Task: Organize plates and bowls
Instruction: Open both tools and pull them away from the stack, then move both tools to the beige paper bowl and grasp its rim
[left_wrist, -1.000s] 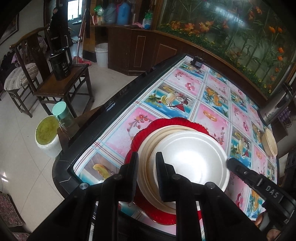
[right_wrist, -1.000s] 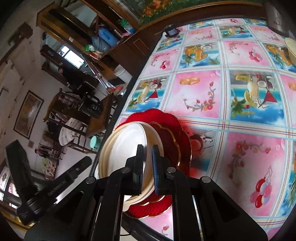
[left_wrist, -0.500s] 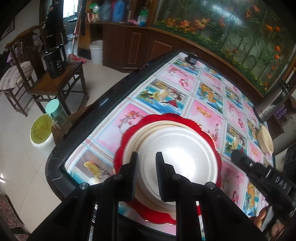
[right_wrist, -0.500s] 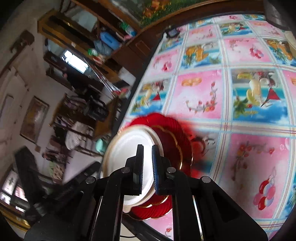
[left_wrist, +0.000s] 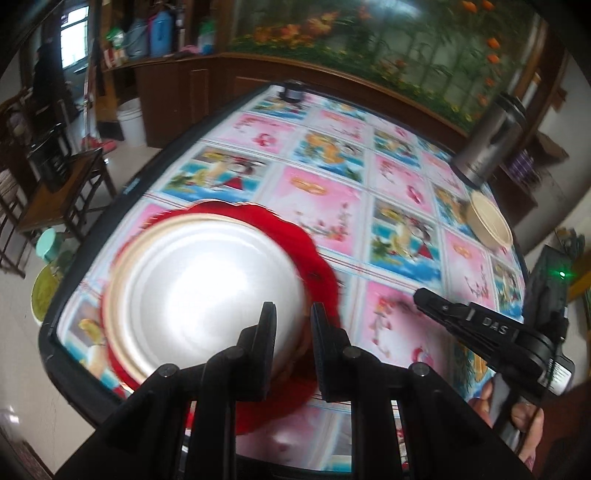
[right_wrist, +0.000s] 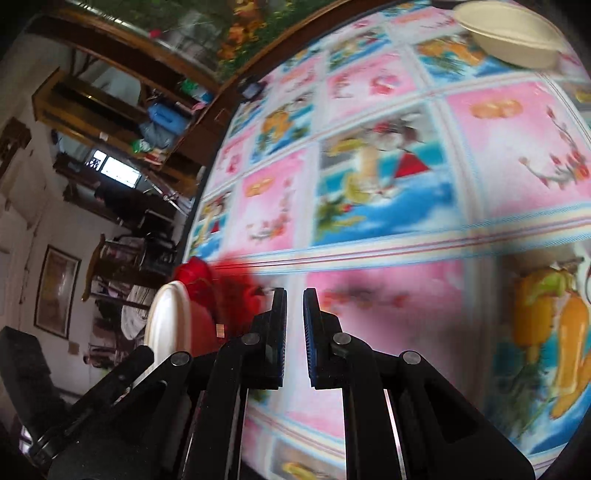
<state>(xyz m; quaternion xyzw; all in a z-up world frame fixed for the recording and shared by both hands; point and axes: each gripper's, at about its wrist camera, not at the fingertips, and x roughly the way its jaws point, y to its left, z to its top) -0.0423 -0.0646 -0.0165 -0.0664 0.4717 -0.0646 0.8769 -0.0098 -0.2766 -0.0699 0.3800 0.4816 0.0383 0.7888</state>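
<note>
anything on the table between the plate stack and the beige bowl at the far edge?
Nothing in the left wrist view: only bare patterned tablecloth between the white plates on the red scalloped plate and the round beige bowl. The picture is motion-blurred.

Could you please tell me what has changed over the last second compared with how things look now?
Both tools swung rightward across the table: the left tool now sits at the right edge of the white plate instead of its left, and the right tool has left the plates for bare tablecloth. The plates on the red plate and the far bowl stayed put.
</note>
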